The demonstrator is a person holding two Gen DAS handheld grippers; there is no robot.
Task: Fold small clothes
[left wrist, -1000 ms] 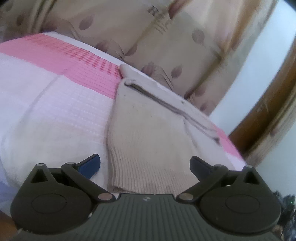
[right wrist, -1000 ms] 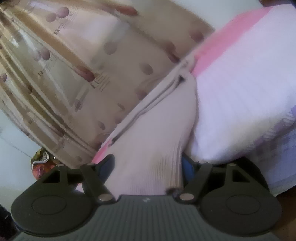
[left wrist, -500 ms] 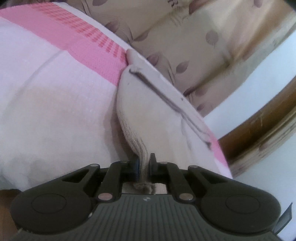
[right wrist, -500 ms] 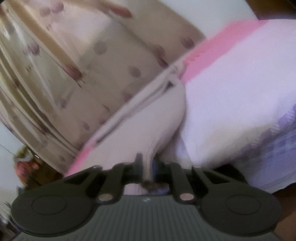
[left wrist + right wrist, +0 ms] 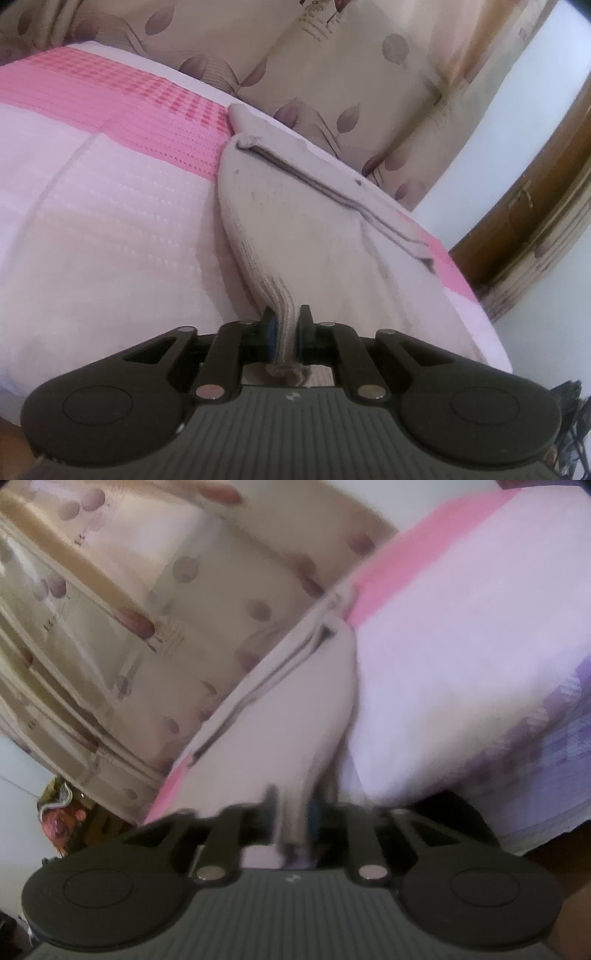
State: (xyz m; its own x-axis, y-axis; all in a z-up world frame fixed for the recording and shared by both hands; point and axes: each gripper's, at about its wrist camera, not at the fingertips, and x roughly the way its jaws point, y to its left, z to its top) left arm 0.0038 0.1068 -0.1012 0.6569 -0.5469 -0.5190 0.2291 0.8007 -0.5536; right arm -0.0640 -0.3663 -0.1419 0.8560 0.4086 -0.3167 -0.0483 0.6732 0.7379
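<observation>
A small beige knit garment with a dark trim line lies on a pink and white bedspread. My left gripper pinches the garment's ribbed hem, which is bunched between the two pads and pulled up into a ridge. Its jaws are opening slightly with the hem still between them. In the blurred right wrist view the same garment rises to my right gripper. That gripper's jaws are opening, and a fold of the hem still sits between the pads.
A patterned beige curtain hangs just behind the bed's far edge. A wooden frame and a white wall lie to the right. The bedspread drops to a purple patterned sheet. Colourful clutter lies on the floor at left.
Both grippers went from wide open around the flat hem to pinched on it. The hem is now gathered and lifted into a ridge at each gripper.
</observation>
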